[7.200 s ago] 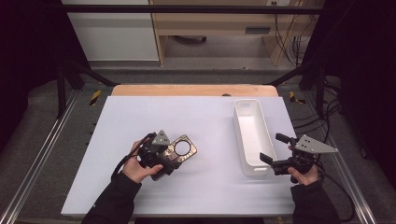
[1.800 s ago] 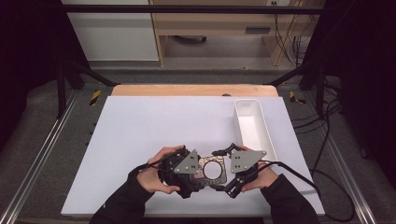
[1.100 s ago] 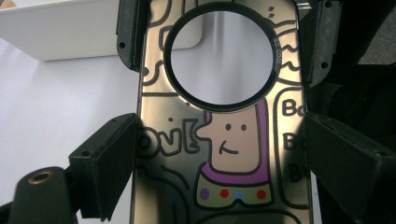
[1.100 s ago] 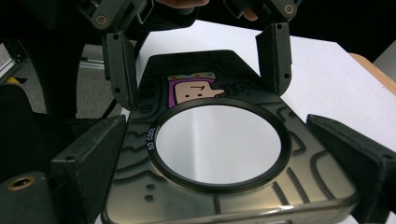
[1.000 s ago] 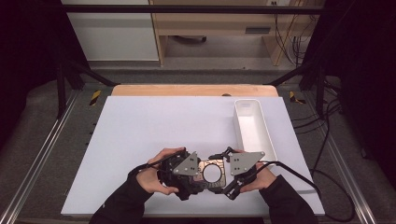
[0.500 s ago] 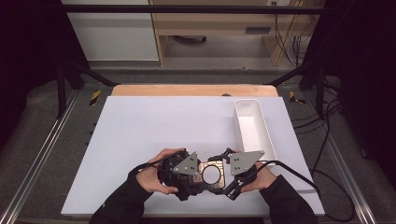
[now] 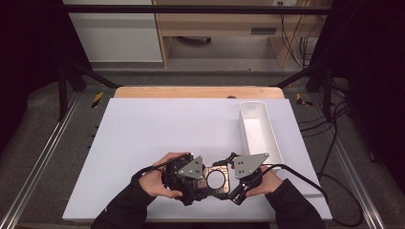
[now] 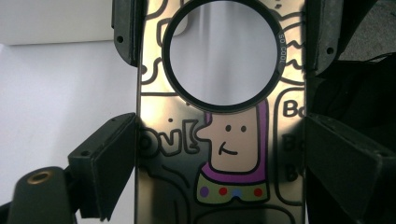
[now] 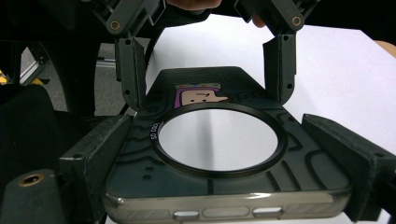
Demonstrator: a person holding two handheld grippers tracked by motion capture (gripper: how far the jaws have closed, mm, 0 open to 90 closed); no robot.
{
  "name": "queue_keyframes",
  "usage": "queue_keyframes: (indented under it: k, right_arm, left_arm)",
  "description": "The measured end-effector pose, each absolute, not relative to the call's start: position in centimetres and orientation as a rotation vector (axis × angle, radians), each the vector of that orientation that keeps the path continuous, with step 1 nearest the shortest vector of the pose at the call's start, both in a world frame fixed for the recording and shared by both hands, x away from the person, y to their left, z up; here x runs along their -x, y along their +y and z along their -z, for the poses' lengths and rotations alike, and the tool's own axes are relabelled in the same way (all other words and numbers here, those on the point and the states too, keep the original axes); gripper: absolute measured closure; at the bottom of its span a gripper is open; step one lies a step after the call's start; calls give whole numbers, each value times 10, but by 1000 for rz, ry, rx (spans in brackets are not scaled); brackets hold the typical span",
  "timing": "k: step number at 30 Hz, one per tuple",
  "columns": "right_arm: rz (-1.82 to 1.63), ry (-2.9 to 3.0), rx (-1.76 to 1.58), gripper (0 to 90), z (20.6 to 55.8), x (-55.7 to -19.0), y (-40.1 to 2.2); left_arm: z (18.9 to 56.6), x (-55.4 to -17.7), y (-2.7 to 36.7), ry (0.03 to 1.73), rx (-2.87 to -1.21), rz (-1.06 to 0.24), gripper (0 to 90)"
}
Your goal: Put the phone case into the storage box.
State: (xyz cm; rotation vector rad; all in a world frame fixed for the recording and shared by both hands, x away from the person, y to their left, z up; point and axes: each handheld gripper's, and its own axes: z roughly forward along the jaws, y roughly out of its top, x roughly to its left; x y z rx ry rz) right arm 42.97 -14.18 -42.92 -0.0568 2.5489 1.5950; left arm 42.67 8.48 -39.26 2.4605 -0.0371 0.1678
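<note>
Near the white surface edge at 6 o'clock, the left claw and right claw both grip a cartoon-printed phone case, its long axis running 9 to 3 o'clock; white bin at 2 o'clock.

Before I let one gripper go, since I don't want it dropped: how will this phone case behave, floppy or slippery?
The phone case probably flexes: it is a thin shell with a large ring cut-out. Its glossy surface may slip between the jaws. The left gripper and right gripper each clamp its edges, so with one it may sag.
</note>
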Motion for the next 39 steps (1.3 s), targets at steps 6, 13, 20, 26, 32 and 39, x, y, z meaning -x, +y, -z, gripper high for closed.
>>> queue_keyframes:
  k: [6, 13, 20, 26, 32, 39]
  right_arm:
    - [-1598, 2547, 43, 118, 428, -430, -142]
    - [-1595, 2548, 15, 117, 425, -431, -145]
    - [-1571, 2558, -45, 117, 422, -434, -152]
    - [-1536, 2552, -92, 117, 417, -436, -160]
    - [-1501, 2568, -121, 118, 413, -437, -163]
    - [-1471, 2599, -146, 118, 407, -438, -166]
  left_arm:
    - [393, -427, 85, -24, -2455, -166, 96]
    - [390, -429, 90, 1, -2432, -165, 67]
    - [382, -432, 101, 59, -2360, -152, 43]
    - [383, -438, 117, 173, -2279, -133, 47]
    - [386, -440, 130, 249, -2203, -134, 41]
    - [394, -439, 139, 340, -2166, -100, 64]
